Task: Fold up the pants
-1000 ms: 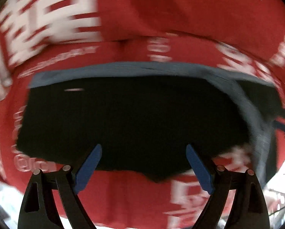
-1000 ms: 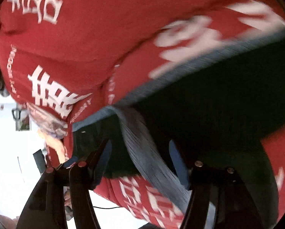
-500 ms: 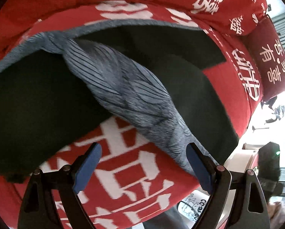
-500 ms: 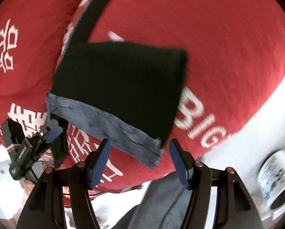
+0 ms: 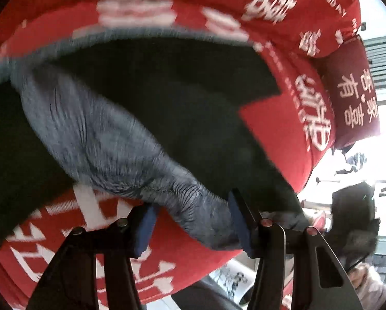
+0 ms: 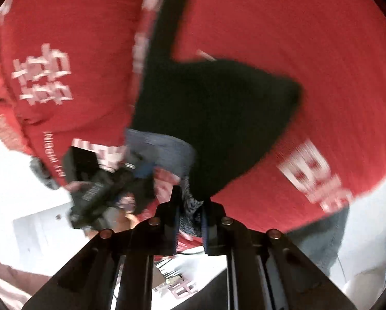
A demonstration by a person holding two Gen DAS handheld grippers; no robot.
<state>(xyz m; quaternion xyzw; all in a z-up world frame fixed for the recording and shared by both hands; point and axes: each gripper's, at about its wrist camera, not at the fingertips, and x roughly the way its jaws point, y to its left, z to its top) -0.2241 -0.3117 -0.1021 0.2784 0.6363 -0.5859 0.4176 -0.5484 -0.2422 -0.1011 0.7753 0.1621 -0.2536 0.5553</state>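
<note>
Black pants (image 5: pixel 198 108) with a grey ribbed waistband (image 5: pixel 102 139) lie on a red bedspread (image 5: pixel 275 129) printed with white characters. My left gripper (image 5: pixel 193 223) is closing, and the bunched end of the waistband fills the gap between its blue pads. In the right wrist view the pants (image 6: pixel 218 118) show as a dark folded shape. My right gripper (image 6: pixel 190 221) is closing too, with its pads pinching a grey waistband corner (image 6: pixel 190 206) at the bed's near edge. The left gripper (image 6: pixel 141 171) appears blurred there, at the band's other end.
A dark red pillow (image 5: pixel 353 90) leans at the bed's right end. Past the bed edge are a bright white floor, a printed white object (image 5: pixel 234 281) and a person (image 5: pixel 368 286) at lower right. A sleeve (image 6: pixel 1 279) shows at the lower left.
Both grippers swept sideways along the pants to the waistband's two ends. Their jaws, wide open before, have narrowed onto the grey band. Both views are blurred by motion.
</note>
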